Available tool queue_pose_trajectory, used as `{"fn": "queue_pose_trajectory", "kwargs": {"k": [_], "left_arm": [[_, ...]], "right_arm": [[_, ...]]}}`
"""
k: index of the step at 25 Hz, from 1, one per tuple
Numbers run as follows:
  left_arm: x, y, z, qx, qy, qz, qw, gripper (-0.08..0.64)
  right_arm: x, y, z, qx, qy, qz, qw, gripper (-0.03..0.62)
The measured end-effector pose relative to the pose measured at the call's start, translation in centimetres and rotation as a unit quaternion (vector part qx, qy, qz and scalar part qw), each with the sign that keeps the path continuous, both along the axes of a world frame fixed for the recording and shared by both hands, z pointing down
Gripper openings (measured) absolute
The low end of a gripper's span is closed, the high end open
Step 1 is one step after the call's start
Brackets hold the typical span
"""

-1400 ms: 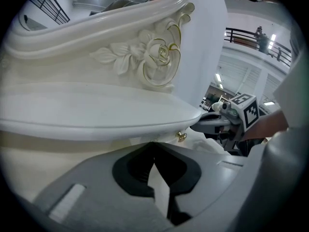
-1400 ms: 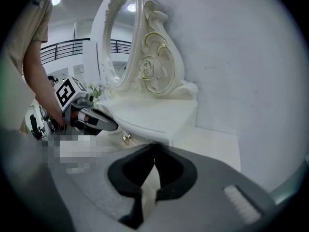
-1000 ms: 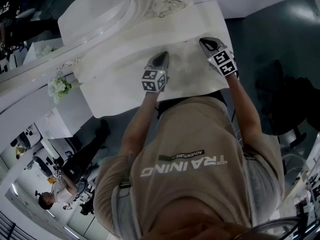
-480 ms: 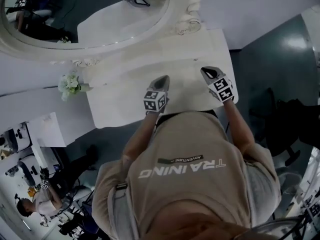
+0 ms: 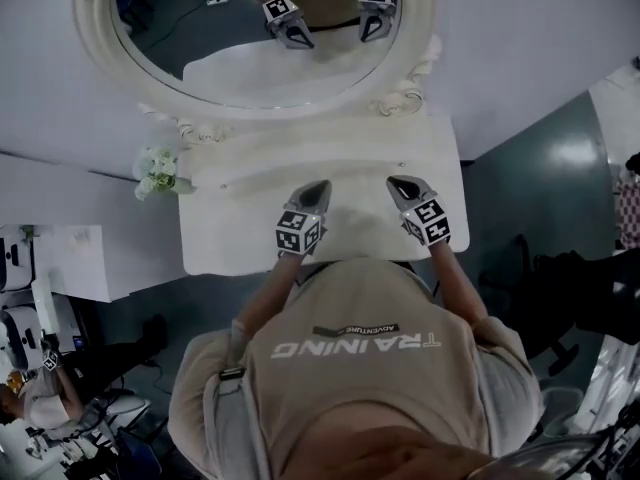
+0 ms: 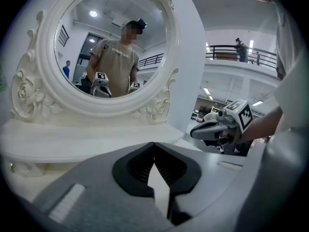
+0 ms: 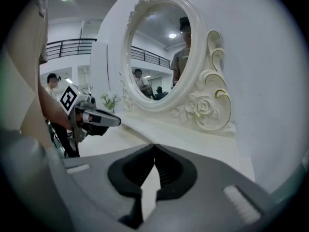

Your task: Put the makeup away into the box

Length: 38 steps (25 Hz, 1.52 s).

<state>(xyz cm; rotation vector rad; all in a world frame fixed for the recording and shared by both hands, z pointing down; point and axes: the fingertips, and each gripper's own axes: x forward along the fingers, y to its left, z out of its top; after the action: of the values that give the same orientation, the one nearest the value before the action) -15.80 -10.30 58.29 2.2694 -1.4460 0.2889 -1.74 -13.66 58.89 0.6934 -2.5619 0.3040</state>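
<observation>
A white worktop [image 5: 230, 238] carries an oval mirror [image 5: 250, 38] in a carved white frame at its 12 o'clock edge. A small bunch of flowers [image 5: 155, 171] sits at its 9 o'clock end. The left hand-held gripper [image 5: 321, 185] and right hand-held gripper [image 5: 393, 182] hover side by side over it. Both point toward 12 o'clock, jaws closed together on nothing. Compared with a second ago, they sit closer together, and the mirror now reflects both. Where the makeup and box lie cannot be told.
</observation>
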Motion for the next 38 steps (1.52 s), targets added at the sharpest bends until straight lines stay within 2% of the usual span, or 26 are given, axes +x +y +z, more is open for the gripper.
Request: {"fn": "queue_pose_trajectory", "kwargs": {"k": [3,9,13,16,19,23,30,38], "left_arm": [[-2.1,0.4,-2.3,0.025,-0.013,0.003,0.9996,0.0],[-5.8,0.5,-7.1,0.073,-0.052,0.032,0.9954,0.0],[-8.0,0.6,-9.4,0.092,-0.041,0.021,0.9947,0.0],[-8.9,0.3,-10.6,0.104,-0.015,0.006,0.9944,0.0],[-8.7,0.2,-11.7,0.118,-0.007,-0.002,0.993,0.0],[-7.5,0.2,-12.8,0.142,-0.027,-0.003,0.9895,0.0],[-5.1,0.5,-13.1,0.149,-0.035,0.004,0.9883,0.0],[-4.2,0.6,-13.0,0.144,-0.039,-0.004,0.9889,0.0]], "right_arm": [[-1.4,-0.4,-2.3,0.0,-0.043,0.025,0.999,0.005],[-3.9,-1.1,-7.1,0.039,-0.082,0.055,0.994,0.005],[-4.9,-0.5,-9.5,0.052,-0.093,0.061,0.992,0.005],[-5.3,-0.3,-11.1,0.074,-0.098,0.067,0.99,0.005],[-4.9,0.1,-12.8,0.088,-0.113,0.068,0.987,0.005],[-4.0,0.4,-14.3,0.099,-0.13,0.066,0.984,0.005],[-1.9,0.2,-15.0,0.111,-0.14,0.068,0.982,0.005],[-0.5,0.4,-14.2,0.105,-0.133,0.057,0.984,0.005]]}}
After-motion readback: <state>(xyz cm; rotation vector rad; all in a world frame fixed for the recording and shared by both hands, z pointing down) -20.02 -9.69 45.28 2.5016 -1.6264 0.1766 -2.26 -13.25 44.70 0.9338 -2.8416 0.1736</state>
